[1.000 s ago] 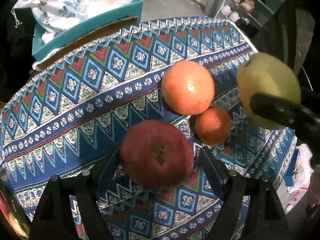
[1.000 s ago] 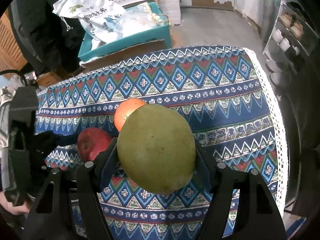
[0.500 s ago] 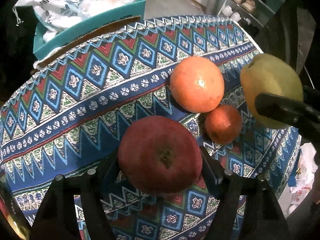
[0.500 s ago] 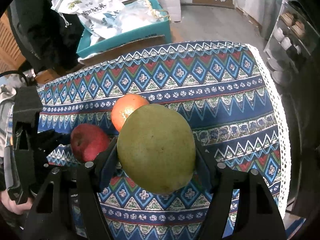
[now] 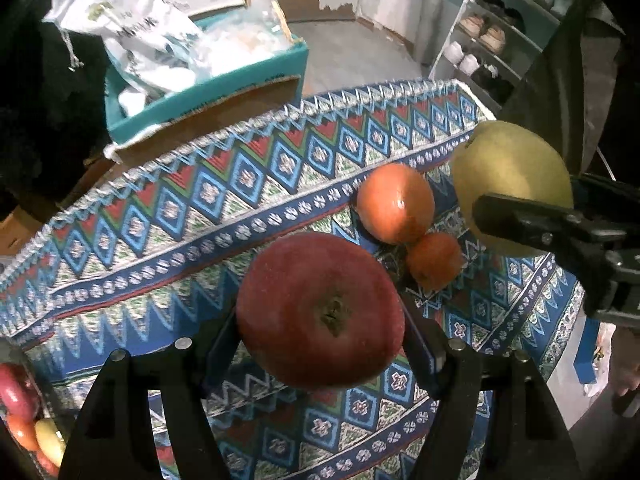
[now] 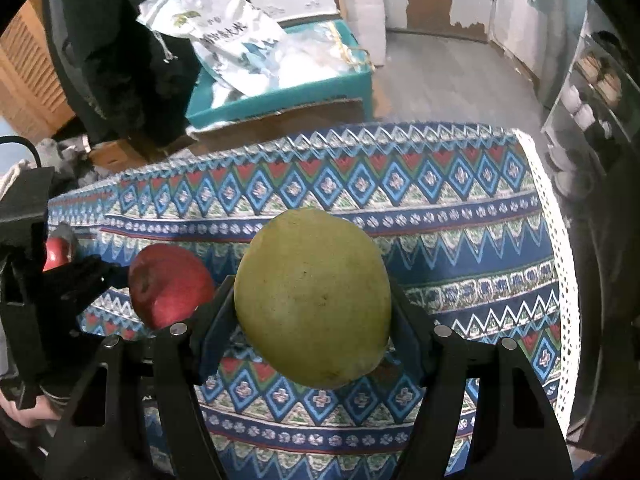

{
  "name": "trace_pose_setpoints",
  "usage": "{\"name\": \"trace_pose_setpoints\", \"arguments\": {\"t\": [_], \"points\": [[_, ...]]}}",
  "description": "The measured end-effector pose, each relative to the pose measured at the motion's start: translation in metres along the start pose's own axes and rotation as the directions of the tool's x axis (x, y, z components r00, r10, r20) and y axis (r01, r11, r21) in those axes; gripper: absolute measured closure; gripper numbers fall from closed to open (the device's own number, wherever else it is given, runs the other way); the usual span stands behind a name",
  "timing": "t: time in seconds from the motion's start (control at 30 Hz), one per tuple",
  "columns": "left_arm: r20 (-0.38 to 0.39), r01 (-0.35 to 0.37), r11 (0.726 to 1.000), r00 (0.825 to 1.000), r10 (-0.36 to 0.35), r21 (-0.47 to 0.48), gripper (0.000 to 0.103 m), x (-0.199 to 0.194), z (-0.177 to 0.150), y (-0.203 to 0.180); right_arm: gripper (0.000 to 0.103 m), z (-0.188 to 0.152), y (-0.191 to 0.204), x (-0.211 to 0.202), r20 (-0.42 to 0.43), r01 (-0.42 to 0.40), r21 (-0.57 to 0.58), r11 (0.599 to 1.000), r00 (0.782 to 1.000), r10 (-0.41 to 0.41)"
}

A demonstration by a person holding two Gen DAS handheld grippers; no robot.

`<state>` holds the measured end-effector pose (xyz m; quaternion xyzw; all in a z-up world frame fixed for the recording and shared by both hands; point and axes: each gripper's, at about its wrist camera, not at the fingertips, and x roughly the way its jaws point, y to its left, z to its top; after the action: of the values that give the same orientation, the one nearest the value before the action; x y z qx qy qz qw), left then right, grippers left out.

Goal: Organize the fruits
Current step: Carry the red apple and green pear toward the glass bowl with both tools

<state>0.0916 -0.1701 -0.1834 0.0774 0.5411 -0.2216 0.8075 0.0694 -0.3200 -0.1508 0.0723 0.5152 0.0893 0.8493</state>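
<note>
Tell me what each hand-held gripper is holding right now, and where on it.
The left hand-held gripper pinches the red apple across its sides, stem end facing the camera. The right hand-held gripper clamps the green mango across its sides.

Right hand-held gripper [image 6: 312, 312]: both fingers pressed against the sides of a yellow-green mango [image 6: 313, 298], held clear above the worktop [image 6: 460, 216], which carries a patterned blue, red and white cloth. Left hand-held gripper [image 6: 120, 276]: at the left edge, clasping a red apple [image 6: 170, 285]. Beyond the far edge: a teal box [image 6: 280, 100] holding a white printed bag [image 6: 228, 44].
</note>
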Motion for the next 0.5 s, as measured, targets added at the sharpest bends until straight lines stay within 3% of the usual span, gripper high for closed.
{"name": "trace_pose_setpoints", "arguments": {"t": [0.5], "points": [[0.118, -0.023, 1.0, 0.993, 0.025, -0.016, 0.028, -0.072, -0.001, 0.019, 0.032, 0.012, 0.046, -0.036, 0.078, -0.038, -0.082, 0.996, 0.996, 0.044]]}}
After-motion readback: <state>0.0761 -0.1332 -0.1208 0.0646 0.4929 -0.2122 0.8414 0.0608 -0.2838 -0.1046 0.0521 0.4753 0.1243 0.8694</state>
